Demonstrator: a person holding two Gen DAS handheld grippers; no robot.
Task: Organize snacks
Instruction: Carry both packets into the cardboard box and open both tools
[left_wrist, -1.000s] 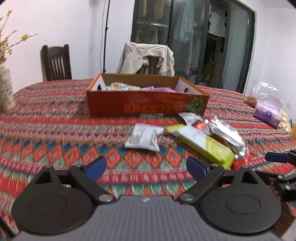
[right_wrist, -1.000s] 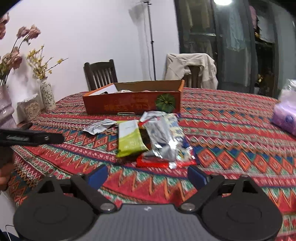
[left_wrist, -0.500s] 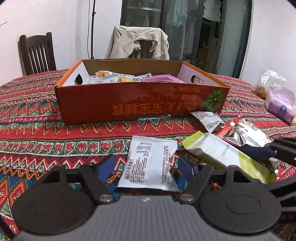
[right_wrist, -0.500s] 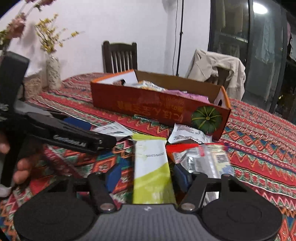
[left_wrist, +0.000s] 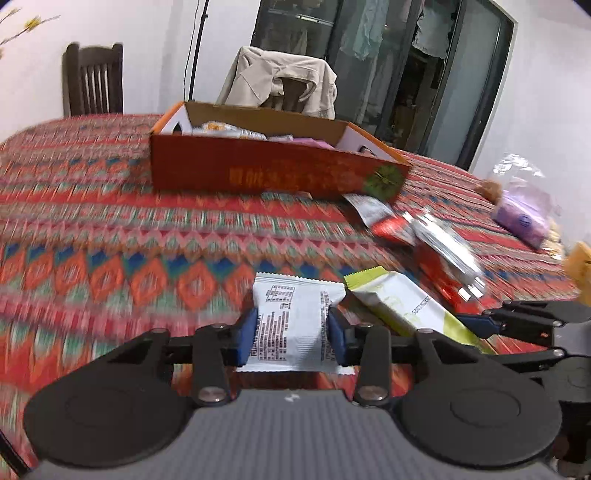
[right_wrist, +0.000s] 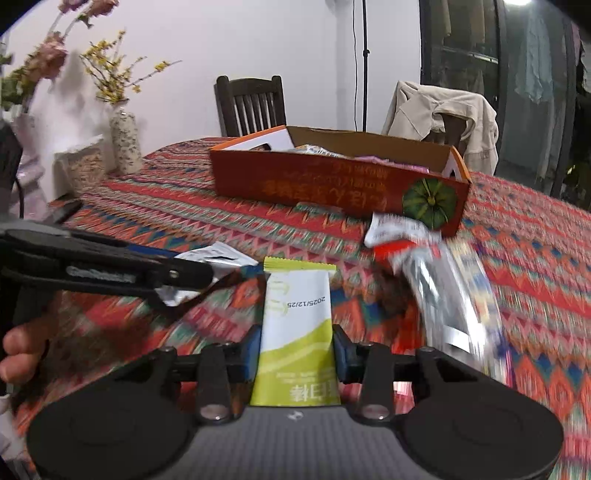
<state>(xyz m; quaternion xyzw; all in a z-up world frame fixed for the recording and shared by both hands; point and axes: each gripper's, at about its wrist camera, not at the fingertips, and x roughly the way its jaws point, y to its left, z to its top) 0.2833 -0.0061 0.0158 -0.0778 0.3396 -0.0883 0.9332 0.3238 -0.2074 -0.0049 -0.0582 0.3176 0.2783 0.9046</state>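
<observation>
1. Left hand-held gripper (left_wrist: 291, 334) has just squeezed in and is now clamped on the white snack packet (left_wrist: 291, 325), blue pads pressing both long edges. The packet sits at about 6 o'clock in the left wrist view, its printed side up.
2. Right hand-held gripper (right_wrist: 297, 354) has also just closed and now pinches the green-and-white snack bar (right_wrist: 297, 332) near its green end. The white end with the date stamp pokes out towards 12 o'clock.
3. In the left wrist view that same bar lies just beside the white packet at its 3 o'clock, with the right gripper's black fingers coming in from the right edge.
4. The orange cardboard box (left_wrist: 273, 170) sits at roughly 12 o'clock on the worktop (left_wrist: 110, 221), which wears a red zigzag-pattern cloth. There are already a few wrappers inside; I can make out something yellowish and something pink.
5. Loose pile at about 2 o'clock from the left gripper: a silver foil bag (left_wrist: 448, 243) lying over a red packet (left_wrist: 391, 229), plus a small white sachet (right_wrist: 395, 229) right by the box's pumpkin-picture corner.
6. A purple pack (left_wrist: 524, 218) sits well apart at the right edge.
7. The whole frame's pretty blurry.
</observation>
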